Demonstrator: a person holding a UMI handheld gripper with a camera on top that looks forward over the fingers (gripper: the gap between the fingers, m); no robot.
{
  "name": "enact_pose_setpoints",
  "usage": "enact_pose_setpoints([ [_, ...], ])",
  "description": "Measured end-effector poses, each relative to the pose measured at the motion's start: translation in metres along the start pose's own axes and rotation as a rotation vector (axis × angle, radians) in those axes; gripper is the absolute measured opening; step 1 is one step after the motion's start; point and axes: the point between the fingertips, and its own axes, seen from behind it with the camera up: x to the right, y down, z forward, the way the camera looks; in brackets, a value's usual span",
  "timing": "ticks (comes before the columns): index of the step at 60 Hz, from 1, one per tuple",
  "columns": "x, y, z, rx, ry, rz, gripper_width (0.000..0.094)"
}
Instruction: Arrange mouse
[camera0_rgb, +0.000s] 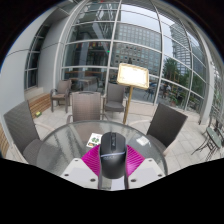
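Observation:
A black computer mouse sits between my gripper's two fingers, with the magenta pads pressing on both its sides. It is held above a round glass table. The mouse's nose points ahead, away from me. A small green and white card lies on the glass just ahead of the left finger.
Dark chairs stand around the table: one to the left, one to the right, several beyond. A yellowish standing sign stands further back. A tall glass wall closes the space behind.

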Motion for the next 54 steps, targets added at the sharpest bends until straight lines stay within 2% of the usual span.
enact_pose_setpoints([
  [3, 0.037, 0.015, 0.001, -0.006, 0.022, 0.022, 0.0298],
  [10, 0.107, 0.088, 0.019, -0.117, 0.07, 0.043, 0.0295],
  [11, 0.107, 0.113, 0.022, -0.139, 0.073, 0.05, 0.0295],
  [22, 0.14, 0.229, 0.053, -0.338, 0.047, 0.103, 0.0297],
  [33, 0.13, 0.307, 0.071, -0.441, 0.013, 0.118, 0.0305],
  [36, 0.131, 0.308, 0.075, -0.407, 0.012, 0.131, 0.0319],
  [49, 0.13, 0.313, 0.077, -0.413, -0.001, 0.143, 0.0473],
  [51, 0.132, 0.314, 0.076, -0.423, 0.007, 0.148, 0.0543],
  [54, 0.135, 0.315, 0.071, -0.453, 0.014, 0.12, 0.0729],
])
